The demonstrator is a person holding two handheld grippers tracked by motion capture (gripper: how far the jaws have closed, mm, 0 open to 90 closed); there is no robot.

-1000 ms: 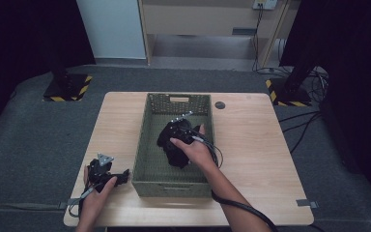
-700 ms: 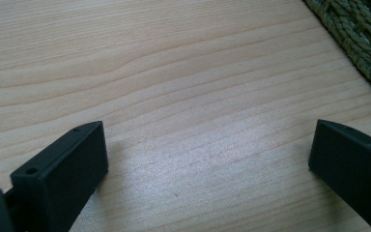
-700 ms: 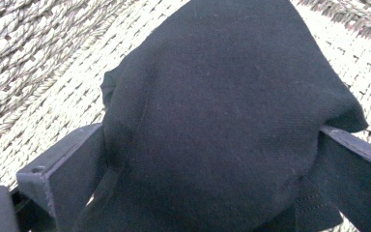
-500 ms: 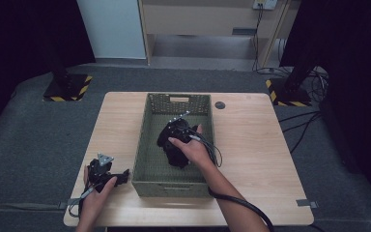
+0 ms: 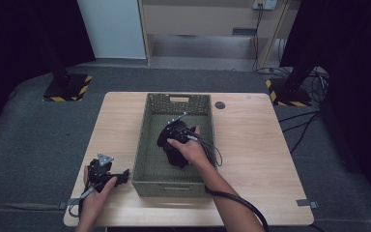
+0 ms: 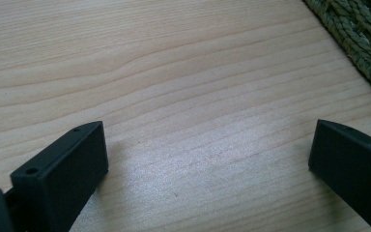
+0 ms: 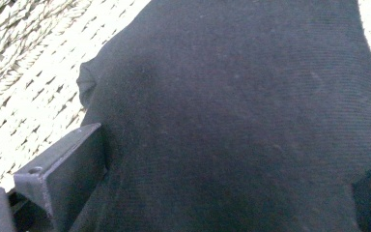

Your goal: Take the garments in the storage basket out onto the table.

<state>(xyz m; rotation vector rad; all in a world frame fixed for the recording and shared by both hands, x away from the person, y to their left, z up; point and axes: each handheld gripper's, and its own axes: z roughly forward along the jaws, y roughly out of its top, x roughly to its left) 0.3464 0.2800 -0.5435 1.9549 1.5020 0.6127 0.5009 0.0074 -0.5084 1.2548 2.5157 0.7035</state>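
Jaws wide over pale wood table (image 6: 183,96); grey carpet (image 5: 24,145) around.

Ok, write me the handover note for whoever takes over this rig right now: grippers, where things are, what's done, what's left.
Left gripper: open, holding nothing, low over the bare wooden table, just left of the green woven basket.
Right gripper: down inside the basket, jaws spread either side of a black cloth; I cannot tell whether they have closed on it.
Done: the right gripper has reached the cloth, which lies on the basket floor.
Left, probably: confirm the grip, then lift the cloth out of the basket. Where it should go is not visible.
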